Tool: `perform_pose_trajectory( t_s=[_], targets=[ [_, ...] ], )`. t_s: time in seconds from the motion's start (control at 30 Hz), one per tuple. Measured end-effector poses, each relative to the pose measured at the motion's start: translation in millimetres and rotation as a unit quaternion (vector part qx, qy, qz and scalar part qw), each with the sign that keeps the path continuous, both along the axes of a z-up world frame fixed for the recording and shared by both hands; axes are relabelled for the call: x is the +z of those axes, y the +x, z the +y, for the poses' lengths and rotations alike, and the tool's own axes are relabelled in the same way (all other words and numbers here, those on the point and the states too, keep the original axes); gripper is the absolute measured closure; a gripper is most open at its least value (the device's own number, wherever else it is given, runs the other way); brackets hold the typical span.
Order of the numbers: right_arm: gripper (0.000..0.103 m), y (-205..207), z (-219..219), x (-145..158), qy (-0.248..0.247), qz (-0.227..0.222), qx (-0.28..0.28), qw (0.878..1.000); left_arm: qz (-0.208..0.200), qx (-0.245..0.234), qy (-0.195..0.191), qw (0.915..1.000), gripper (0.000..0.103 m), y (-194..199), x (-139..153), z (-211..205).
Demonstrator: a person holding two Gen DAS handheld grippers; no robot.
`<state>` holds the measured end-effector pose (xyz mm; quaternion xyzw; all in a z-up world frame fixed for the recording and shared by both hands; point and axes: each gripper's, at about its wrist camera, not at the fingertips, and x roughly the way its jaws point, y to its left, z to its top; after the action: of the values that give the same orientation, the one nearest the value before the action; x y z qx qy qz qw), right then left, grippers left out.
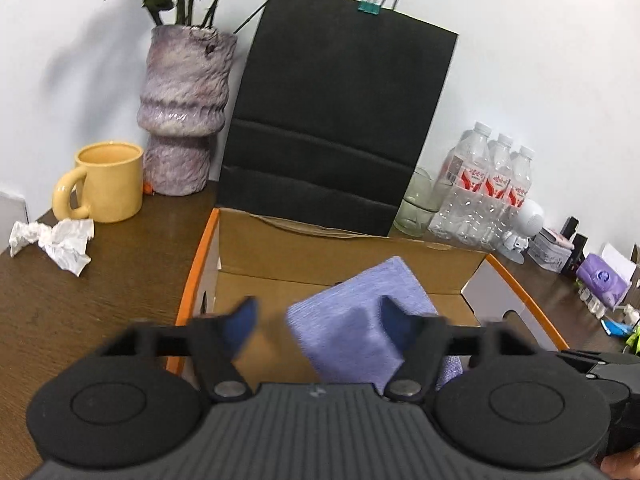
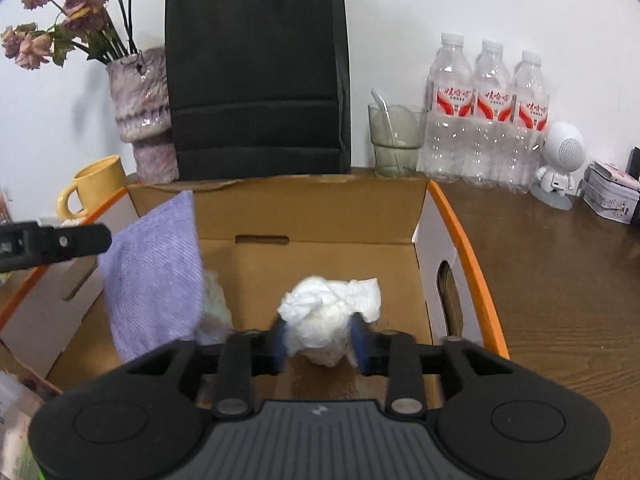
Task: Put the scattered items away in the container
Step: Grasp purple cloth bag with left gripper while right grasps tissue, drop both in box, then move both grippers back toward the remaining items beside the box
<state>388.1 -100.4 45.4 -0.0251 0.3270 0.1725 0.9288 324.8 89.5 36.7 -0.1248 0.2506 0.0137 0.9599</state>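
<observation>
Backdrop: white wall behind a dark wooden surface [image 2: 560, 280], crowded along its back edge.
Container: open cardboard box [image 2: 320, 208] with an orange rim, in the middle of the surface, its flaps standing up.
Left gripper [image 1: 316, 322]: jaws spread wide above the box; neither blue pad presses on anything.
Purple cloth [image 1: 360, 312]: in the air over the box, between the left gripper's pads and just against the right-hand one; in the right wrist view it hangs over the box's left side, blurred.
Right gripper [image 2: 322, 344]: jaws partly apart, low inside the box.
White crumpled paper [image 2: 332, 312]: on the box floor between the right gripper's pads; whether they touch it I cannot tell.
Loose item: another crumpled paper [image 1: 56, 242] lies on the surface left of the box, near a yellow mug [image 1: 108, 182].
Behind the box: black paper bag [image 1: 340, 120], vase [image 1: 184, 108] of dried flowers, glass [image 2: 394, 140], three water bottles [image 2: 488, 116].
</observation>
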Motion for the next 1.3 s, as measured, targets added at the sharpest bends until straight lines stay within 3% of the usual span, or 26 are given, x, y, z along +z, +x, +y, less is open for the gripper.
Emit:
perform_pose_trajectory(
  t_s=[0.07,0.17,0.3,0.5,0.83,1.13,1.3],
  targets=[
    [0.035,-3,-1,3,0.003,-0.005,0.001,1.0,-0.005,-0.003,0.012,0.9999,0.0,-2,3,-6],
    [0.008,-6,-3,8,0.009,-0.008,0.008,1.0,-0.009,-0.004,0.03,0.9995,0.0,-7,7,-14],
    [0.0,-11,-4,14,0.012,-0.011,0.013,1.0,0.004,-0.016,0.029,0.9995,0.0,-10,11,-19],
    [0.0,-14,-3,20,0.009,-0.012,0.007,1.0,-0.001,-0.012,0.045,0.9989,0.0,-16,13,-22],
    [0.0,-31,-10,38,0.007,-0.036,0.002,0.999,-0.015,0.002,0.023,0.9996,0.0,-30,27,-13],
    [0.0,-89,-25,74,0.015,-0.089,0.017,0.996,-0.067,0.02,0.052,0.9962,0.0,-90,56,-13],
    [0.0,-131,-44,76,0.019,-0.104,0.024,0.994,-0.079,0.023,0.057,0.995,0.0,-133,53,-8]
  ],
)
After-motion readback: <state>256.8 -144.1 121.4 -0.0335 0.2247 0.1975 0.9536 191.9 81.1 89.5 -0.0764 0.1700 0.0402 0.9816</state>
